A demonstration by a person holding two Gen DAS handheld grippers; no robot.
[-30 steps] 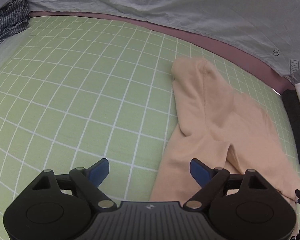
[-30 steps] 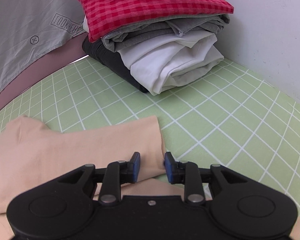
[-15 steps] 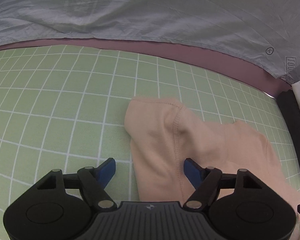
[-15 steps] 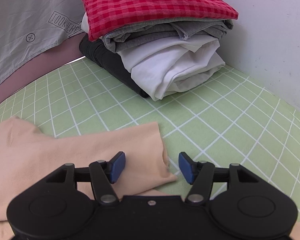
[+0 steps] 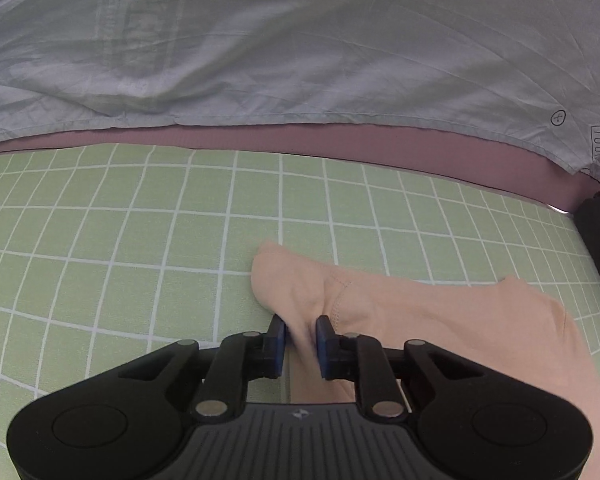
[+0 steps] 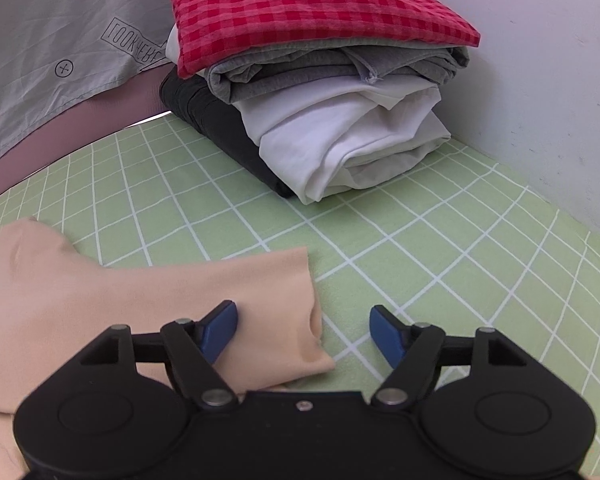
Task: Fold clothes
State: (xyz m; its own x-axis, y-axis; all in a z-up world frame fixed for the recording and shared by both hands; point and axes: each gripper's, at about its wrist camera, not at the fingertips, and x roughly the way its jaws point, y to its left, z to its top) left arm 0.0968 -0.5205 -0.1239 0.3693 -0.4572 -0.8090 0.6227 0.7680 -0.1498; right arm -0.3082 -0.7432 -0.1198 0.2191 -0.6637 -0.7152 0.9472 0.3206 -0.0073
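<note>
Nearest in the left wrist view, the left gripper (image 5: pixel 301 338) is closing on a raised fold of the peach garment (image 5: pixel 440 320), and the cloth already sits between its blue pads. From there the garment's long axis runs to the right, toward the right gripper (image 6: pixel 303 330). That one is opening, nothing pinched, with the garment's end lying under its left finger. Farther back on the green checked sheet (image 6: pixel 420 248) stands the folded stack (image 6: pixel 320 92).
</note>
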